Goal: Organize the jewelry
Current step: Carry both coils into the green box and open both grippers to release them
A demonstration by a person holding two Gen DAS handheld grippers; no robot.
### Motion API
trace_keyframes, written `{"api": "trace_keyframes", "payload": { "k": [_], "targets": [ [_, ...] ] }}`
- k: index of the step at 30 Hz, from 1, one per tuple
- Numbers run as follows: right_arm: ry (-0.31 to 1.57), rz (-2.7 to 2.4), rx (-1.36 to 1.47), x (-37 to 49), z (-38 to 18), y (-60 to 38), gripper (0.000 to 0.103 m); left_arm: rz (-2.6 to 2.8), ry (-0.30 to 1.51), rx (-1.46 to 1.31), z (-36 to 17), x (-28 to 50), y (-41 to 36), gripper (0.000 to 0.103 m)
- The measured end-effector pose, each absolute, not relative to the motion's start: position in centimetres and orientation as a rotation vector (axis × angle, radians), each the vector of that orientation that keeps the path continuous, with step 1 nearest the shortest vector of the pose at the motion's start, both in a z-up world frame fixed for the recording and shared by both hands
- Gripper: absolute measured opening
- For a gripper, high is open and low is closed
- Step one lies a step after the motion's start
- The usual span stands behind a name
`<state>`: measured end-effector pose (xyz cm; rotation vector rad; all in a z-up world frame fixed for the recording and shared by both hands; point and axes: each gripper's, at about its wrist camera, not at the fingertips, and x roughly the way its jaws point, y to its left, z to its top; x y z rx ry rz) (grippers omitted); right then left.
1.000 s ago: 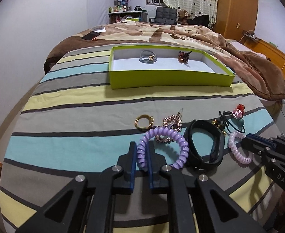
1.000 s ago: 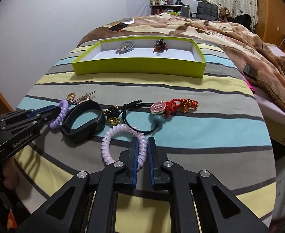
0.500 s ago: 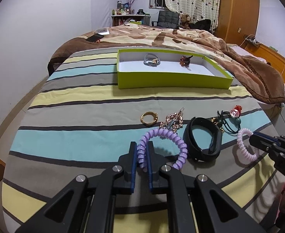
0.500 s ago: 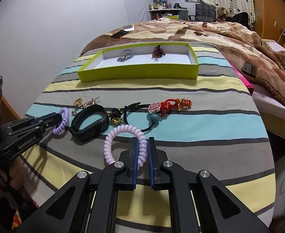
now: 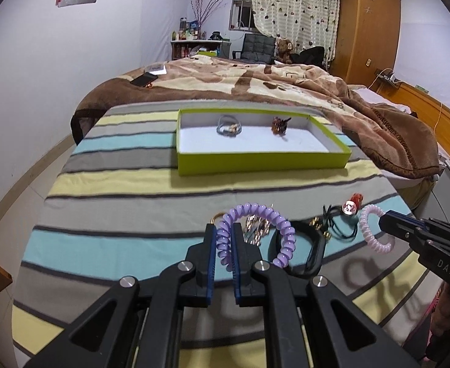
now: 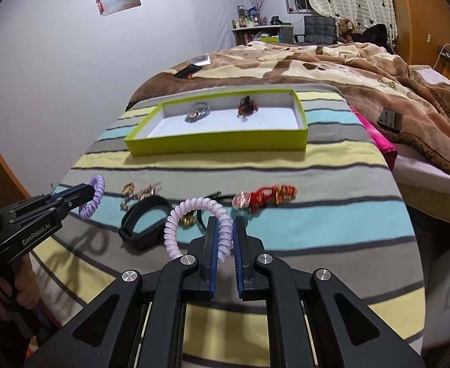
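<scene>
My left gripper (image 5: 224, 242) is shut on a purple coil hair tie (image 5: 281, 230) and holds it above the striped bedspread. My right gripper (image 6: 224, 239) is shut on a pink coil hair tie (image 6: 176, 217), also lifted. Each gripper shows in the other's view, the left gripper (image 6: 85, 193) and the right gripper (image 5: 384, 219). A lime green box (image 5: 255, 161) lies ahead with a grey hair tie (image 5: 228, 127) and a dark claw clip (image 5: 279, 124) in it. A black wristband (image 6: 142, 217), gold pieces (image 6: 139, 193) and a red charm (image 6: 268, 196) lie on the bedspread.
A brown blanket (image 5: 363, 107) is bunched behind and right of the box. A phone (image 5: 143, 79) and a white card lie on it at the far left. A dark remote (image 6: 390, 119) rests on the blanket at right. The bed's edge drops off at right.
Both grippers have risen and drawn back from the bedspread, each carrying its coil hair tie clear of the other jewelry. The box now sits farther ahead.
</scene>
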<state>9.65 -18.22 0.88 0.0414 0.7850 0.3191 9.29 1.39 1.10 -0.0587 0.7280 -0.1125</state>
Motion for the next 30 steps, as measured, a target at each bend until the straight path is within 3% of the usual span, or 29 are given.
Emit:
{"api": "trace_keyframes", "payload": {
  "k": [16, 30],
  "targets": [
    [0.709, 0.28, 0.0, 17.7, 3.6, -18.8, 0.009, -0.115, 0.694, -0.007, 3.4, 16.7, 1.1, 0.01],
    [0.74, 0.247, -0.041, 26.6, 1.9, -18.1, 0.009, -0.062, 0.681, -0.018, 2.7, 24.7, 2.2, 0.01]
  ]
}}
